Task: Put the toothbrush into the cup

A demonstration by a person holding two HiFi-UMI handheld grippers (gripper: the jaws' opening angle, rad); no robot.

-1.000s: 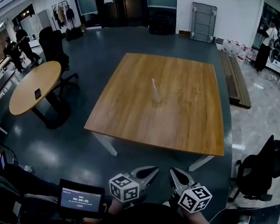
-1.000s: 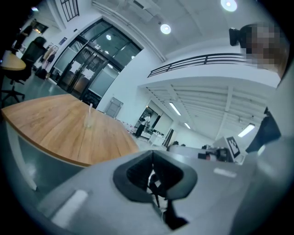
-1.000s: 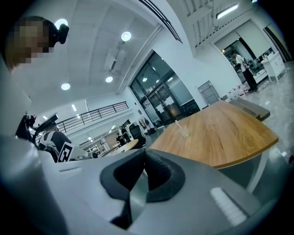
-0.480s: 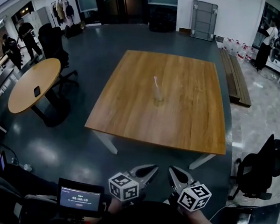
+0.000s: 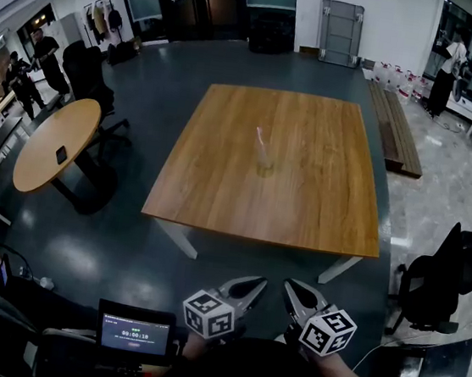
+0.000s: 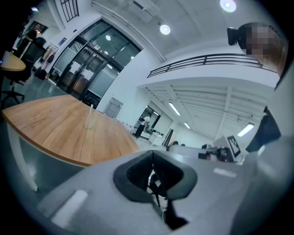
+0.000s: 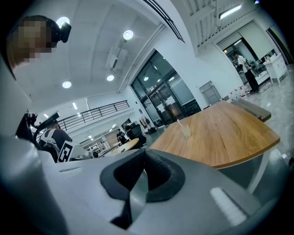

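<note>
Head view, surface [image 5: 321, 194]: square wooden top on pale legs, on a dark floor
Head view, cup [image 5: 263, 166]: clear, upright, near the middle of the surface
Head view, toothbrush [image 5: 261, 140]: already in the cup, its pale pink handle leaning up out of the rim toward the surface's far edge
Head view, left gripper [image 5: 251, 284]: off the surface, well short of its near edge, over the floor
Head view, right gripper [image 5: 292, 288]: just beside the left one, equally far short of the surface's near edge
Head view, round table [image 5: 53, 148]: left of the surface, apart from it
Left gripper view, fingers [image 6: 138, 172]: closed on each other with nothing between them
Left gripper view, cup [image 6: 89, 123]: small, far off on the surface [image 6: 50, 124], the toothbrush [image 6: 91, 110] sticking up from it
Right gripper view, fingers [image 7: 161, 172]: pressed together and empty
Right gripper view, cup [image 7: 185, 131]: on the surface [image 7: 220, 133], well beyond the fingers, with the toothbrush [image 7: 180, 124] slanting out of it
</note>
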